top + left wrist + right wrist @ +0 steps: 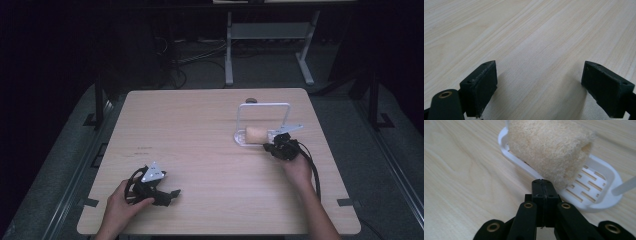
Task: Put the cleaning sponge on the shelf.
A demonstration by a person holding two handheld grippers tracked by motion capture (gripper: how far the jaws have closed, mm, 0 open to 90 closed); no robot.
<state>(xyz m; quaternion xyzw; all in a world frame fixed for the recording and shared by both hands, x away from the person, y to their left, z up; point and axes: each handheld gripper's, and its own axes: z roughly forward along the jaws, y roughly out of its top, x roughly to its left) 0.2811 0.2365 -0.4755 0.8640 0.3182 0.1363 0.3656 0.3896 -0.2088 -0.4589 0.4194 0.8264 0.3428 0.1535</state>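
Bare table (200,130) lies open everywhere except the white rack (262,122) holding the sponge (256,134).

The high view looks from above the person's side, facing forward and down, and it takes in the whole table (210,150) from far, with dark floor and a metal frame in the upper part of the frame.

The left gripper view rides on the left tool (539,87) and looks very close along its two black jaws, low over the bare wood.

The right gripper view rides on the right tool (543,187) and faces the sponge (549,150) and the white holder (599,185) from very near.

The high view shares this sponge (256,134) and holder (242,139) right of centre, and the left tool (172,194) at lower left.
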